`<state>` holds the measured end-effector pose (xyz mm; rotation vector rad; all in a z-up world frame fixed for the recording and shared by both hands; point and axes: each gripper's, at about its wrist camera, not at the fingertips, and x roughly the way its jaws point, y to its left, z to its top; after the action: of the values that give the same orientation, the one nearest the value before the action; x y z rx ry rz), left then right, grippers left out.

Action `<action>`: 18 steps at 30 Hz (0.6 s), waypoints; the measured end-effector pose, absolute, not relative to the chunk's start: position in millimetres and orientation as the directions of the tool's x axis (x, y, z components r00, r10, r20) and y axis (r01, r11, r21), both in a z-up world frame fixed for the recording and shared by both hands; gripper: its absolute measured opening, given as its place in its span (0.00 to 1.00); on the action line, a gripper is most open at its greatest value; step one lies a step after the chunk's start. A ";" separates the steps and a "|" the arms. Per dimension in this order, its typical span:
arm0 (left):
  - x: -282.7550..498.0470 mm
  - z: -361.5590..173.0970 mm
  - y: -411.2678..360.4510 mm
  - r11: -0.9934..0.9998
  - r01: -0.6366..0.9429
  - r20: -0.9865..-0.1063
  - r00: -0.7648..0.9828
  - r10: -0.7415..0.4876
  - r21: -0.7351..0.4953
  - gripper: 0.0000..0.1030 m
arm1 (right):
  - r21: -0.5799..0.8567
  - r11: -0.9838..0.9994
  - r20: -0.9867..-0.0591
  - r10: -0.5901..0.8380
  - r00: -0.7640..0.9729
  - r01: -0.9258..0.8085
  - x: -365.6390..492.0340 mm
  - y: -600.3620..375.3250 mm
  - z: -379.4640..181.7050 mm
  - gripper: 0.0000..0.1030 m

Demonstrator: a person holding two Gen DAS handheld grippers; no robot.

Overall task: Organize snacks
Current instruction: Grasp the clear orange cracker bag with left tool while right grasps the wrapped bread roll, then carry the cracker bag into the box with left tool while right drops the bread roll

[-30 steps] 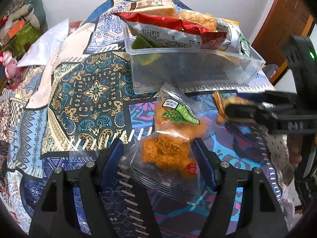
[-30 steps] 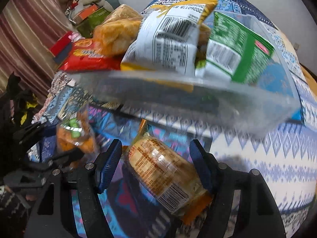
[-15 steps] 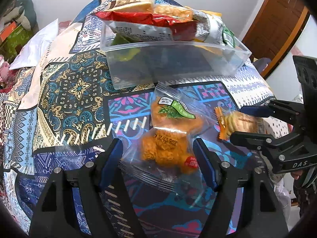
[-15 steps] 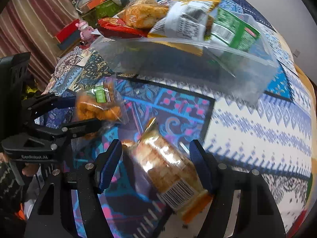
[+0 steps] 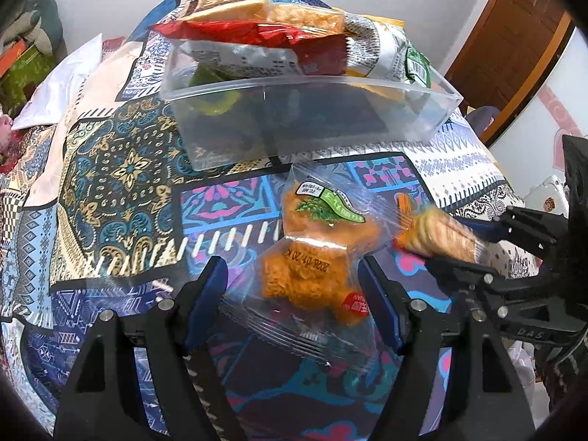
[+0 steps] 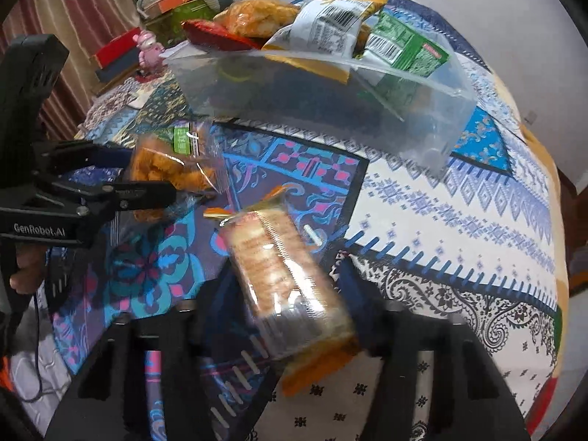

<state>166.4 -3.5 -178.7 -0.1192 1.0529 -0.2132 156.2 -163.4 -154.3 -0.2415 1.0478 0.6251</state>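
Observation:
A clear plastic bin (image 5: 330,117) heaped with snack packets stands at the far side of the patterned cloth; it also shows in the right wrist view (image 6: 367,110). My left gripper (image 5: 294,294) is shut on a clear bag of orange snacks (image 5: 312,257), which also shows in the right wrist view (image 6: 172,161). My right gripper (image 6: 283,286) is shut on a wrapped pack of biscuits (image 6: 279,272), seen beside the orange bag in the left wrist view (image 5: 437,239). Both packs hang above the cloth, short of the bin.
The patterned tablecloth (image 5: 121,169) covers the table. Boxes and a pink toy (image 6: 149,49) lie beyond the table's left side. A brown door (image 5: 514,44) stands at the back right. A white cloth (image 5: 62,84) lies at the far left.
Both grippers have pulled back from the bin with their packs still held. The right gripper with the biscuits has come closer to the left one.

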 end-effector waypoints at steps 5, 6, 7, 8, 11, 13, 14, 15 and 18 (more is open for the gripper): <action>162.9 -174.4 -21.8 0.972 0.155 -0.834 0.501 -0.230 -0.174 0.61 | 0.160 0.833 -0.850 0.389 0.355 -0.529 159.9 -179.6 -150.4 0.33; 161.8 -172.7 -25.2 0.973 0.161 -0.833 0.506 -0.226 -0.166 0.58 | 0.166 0.840 -0.847 0.390 0.361 -0.517 160.3 -182.2 -149.4 0.33; 160.4 -170.3 -27.9 0.973 0.166 -0.829 0.512 -0.225 -0.162 0.57 | 0.172 0.846 -0.845 0.390 0.366 -0.505 160.0 -182.8 -148.6 0.32; 159.6 -168.1 -29.3 0.972 0.169 -0.826 0.516 -0.228 -0.162 0.55 | 0.179 0.851 -0.841 0.393 0.373 -0.494 160.4 -186.4 -146.2 0.32; 156.3 -156.9 -32.1 0.972 0.170 -0.812 0.537 -0.230 -0.162 0.49 | 0.195 0.862 -0.824 0.402 0.400 -0.467 159.7 -194.1 -136.1 0.32; 153.2 -148.0 -32.1 0.971 0.172 -0.802 0.550 -0.235 -0.167 0.39 | 0.198 0.868 -0.808 0.407 0.426 -0.455 158.2 -200.7 -127.1 0.32; 151.8 -143.4 -32.3 0.972 0.169 -0.799 0.555 -0.233 -0.165 0.37 | 0.199 0.870 -0.800 0.410 0.438 -0.450 157.7 -203.1 -122.2 0.32; 150.4 -139.2 -32.6 0.972 0.168 -0.794 0.562 -0.231 -0.164 0.36 | 0.202 0.872 -0.792 0.414 0.450 -0.447 157.3 -205.1 -117.3 0.32; 145.0 -128.4 -34.1 0.974 0.170 -0.780 0.585 -0.224 -0.152 0.34 | 0.209 0.873 -0.767 0.425 0.481 -0.440 155.8 -209.7 -103.2 0.32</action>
<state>145.0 -34.1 -128.4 -0.0630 0.9181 -0.2296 155.8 -209.7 -103.2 -0.0171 0.9301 0.5276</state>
